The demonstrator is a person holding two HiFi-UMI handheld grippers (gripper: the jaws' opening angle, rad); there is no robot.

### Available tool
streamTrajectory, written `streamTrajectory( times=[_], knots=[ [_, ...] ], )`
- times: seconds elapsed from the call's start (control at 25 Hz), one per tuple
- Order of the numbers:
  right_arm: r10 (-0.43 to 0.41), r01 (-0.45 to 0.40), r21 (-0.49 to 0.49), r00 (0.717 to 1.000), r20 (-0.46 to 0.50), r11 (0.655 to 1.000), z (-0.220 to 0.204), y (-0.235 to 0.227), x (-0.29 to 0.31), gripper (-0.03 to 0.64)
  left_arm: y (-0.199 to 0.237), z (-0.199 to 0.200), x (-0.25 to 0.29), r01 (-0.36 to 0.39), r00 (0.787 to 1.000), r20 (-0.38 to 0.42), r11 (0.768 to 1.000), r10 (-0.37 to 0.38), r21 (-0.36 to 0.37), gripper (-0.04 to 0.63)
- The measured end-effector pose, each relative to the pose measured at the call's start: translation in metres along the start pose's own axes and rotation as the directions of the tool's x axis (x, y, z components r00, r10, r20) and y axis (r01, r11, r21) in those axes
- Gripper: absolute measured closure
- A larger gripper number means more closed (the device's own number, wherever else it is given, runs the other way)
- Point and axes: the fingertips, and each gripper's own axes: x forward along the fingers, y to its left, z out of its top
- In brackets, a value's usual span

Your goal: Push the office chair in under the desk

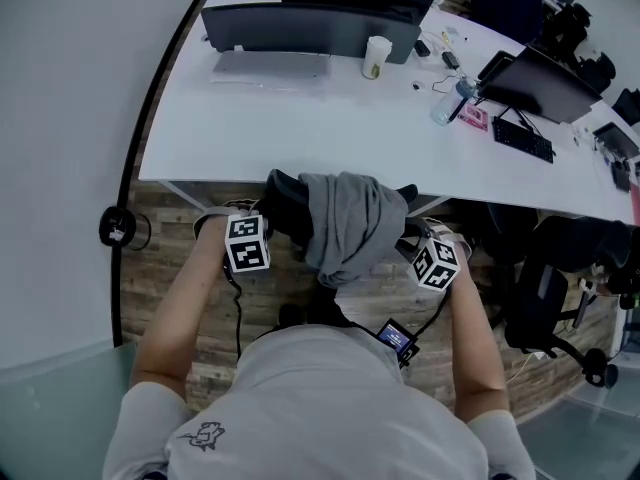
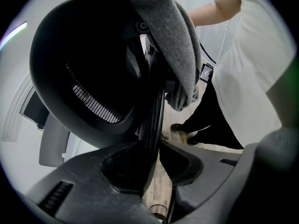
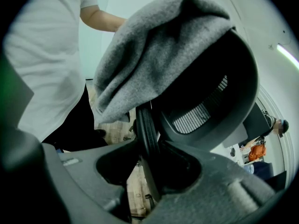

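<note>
White bench point(image 1: 300, 128) up top, office chair point(image 1: 287, 204) nearly under; left tool point(image 2: 150, 146) and right tool point(image 3: 148, 148) clamp its backrest; mid-push, next likely an even shove forward.

The chair point(image 1: 287, 204) is black, with a fine striped mesh. The cloth point(image 1: 345, 223) is grey. The desk point(image 1: 300, 128) is white. The floor point(image 1: 165, 268) seems brown, in planks.

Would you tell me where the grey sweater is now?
The grey sweater hangs over the office chair, centre of the head view, at the near edge of the desk.
</note>
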Motion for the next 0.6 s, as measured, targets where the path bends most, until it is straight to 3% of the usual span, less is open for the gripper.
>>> streamTrajectory(
  times=[0.6],
  knots=[
    [0.000,0.000,-0.010,1.000,0.007,1.000,-0.014,-0.052,0.012,0.471,0.049,0.015,0.014,-0.009,1.000,-0.014,1.000,0.009,-0.015,0.474]
  ],
)
